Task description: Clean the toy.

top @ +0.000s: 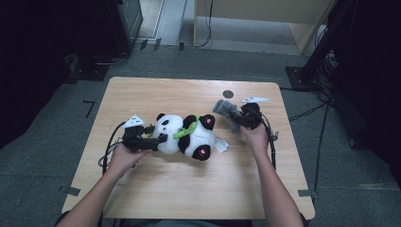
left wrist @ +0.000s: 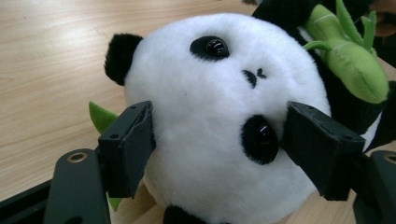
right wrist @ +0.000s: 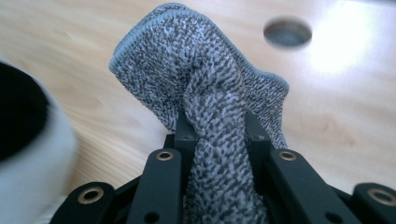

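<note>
A black-and-white plush panda lies on its back on the wooden table, a green plush bamboo across its chest. My left gripper comes in from the left, its jaws on either side of the panda's head. In the left gripper view the pads press into the white fur of the head, and the bamboo shows at upper right. To the right of the panda, my right gripper is shut on a grey knitted cloth. That cloth bunches up between its jaws.
A round hole is cut in the tabletop just behind the cloth. A white tag sticks out from the panda's lower side. Cables trail from both grippers over the table. Dark stands and a wooden frame stand on the floor beyond the far edge.
</note>
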`<state>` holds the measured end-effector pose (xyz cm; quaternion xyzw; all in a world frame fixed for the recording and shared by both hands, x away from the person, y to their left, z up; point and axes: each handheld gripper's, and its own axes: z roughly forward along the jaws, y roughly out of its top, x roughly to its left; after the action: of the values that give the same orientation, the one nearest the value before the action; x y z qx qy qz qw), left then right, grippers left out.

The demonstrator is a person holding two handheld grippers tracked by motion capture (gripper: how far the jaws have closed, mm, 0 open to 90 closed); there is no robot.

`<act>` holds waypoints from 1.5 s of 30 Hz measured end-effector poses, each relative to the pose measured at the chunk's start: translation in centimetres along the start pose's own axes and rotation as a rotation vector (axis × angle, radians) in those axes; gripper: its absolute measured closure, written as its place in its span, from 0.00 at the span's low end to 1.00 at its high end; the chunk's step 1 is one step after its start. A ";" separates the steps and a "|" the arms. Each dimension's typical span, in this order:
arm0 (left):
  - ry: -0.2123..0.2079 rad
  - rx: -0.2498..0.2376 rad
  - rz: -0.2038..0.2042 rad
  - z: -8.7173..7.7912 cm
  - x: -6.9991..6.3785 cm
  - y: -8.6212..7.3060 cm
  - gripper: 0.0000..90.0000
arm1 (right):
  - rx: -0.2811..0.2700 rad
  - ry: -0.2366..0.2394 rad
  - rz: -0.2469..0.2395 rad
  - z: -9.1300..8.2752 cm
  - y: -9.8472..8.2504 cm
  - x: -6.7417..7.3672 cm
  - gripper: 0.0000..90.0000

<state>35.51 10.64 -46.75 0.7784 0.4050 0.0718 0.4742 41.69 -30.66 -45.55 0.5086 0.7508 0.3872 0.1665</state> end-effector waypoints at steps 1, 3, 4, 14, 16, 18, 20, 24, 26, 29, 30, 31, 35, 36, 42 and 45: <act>0.005 -0.003 0.005 0.0 0.0 0.1 0.29 | 0.000 0.000 0.000 0.0 0.0 0.0 0.83; 0.011 -0.014 0.027 -0.3 -0.2 0.4 0.29 | -0.024 0.013 -0.027 -1.1 1.8 1.1 0.83; 0.006 -0.025 0.033 -0.4 -0.4 0.5 0.29 | -0.032 0.017 -0.041 -1.3 2.4 1.5 0.83; 0.017 0.004 0.094 0.4 -1.0 0.4 0.17 | -0.052 0.100 -0.130 -1.9 6.6 6.4 0.83; 0.021 -0.014 0.108 0.3 -0.9 0.4 0.18 | -0.053 0.110 -0.136 -1.9 7.0 6.9 0.83; 0.015 -0.018 0.121 0.5 -0.6 0.3 0.18 | -0.054 0.147 -0.151 -1.7 8.1 8.4 0.83; 0.007 -0.003 0.096 0.9 -0.3 0.2 0.13 | -0.052 0.170 -0.168 -1.6 8.8 9.6 0.83; 0.003 0.016 0.054 1.6 0.1 -0.1 0.04 | -0.040 0.209 -0.190 -1.0 9.5 11.3 0.83; -0.003 0.014 0.052 1.8 0.3 -0.2 0.02 | -0.025 0.239 -0.196 -0.5 9.8 12.5 0.83; -0.023 0.010 0.059 1.9 0.4 -0.4 0.00 | -0.003 0.271 -0.219 0.6 9.8 14.1 0.83; -0.025 0.008 0.057 1.9 0.5 -0.5 0.00 | 0.008 0.283 -0.218 1.0 9.7 14.6 0.83; -0.030 0.005 0.054 2.0 0.5 -0.6 0.00 | 0.033 0.302 -0.218 2.0 9.3 15.3 0.83; -0.033 0.002 0.047 2.1 0.7 -0.9 0.00 | 0.058 0.299 -0.243 3.4 8.6 16.1 0.83; -0.034 0.001 0.046 2.2 0.7 -0.9 0.00 | 0.068 0.300 -0.238 3.7 8.4 16.2 0.83; -0.040 0.016 0.025 2.1 0.9 -0.9 0.08 | 0.079 0.306 -0.220 4.5 8.1 16.0 0.83; -0.017 0.017 0.053 1.8 0.5 -0.8 0.17 | 0.088 0.309 -0.184 4.2 9.0 16.4 0.83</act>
<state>36.23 9.95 -48.47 0.7937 0.3806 0.0742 0.4687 43.09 -12.61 -39.12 0.3790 0.8269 0.4108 0.0616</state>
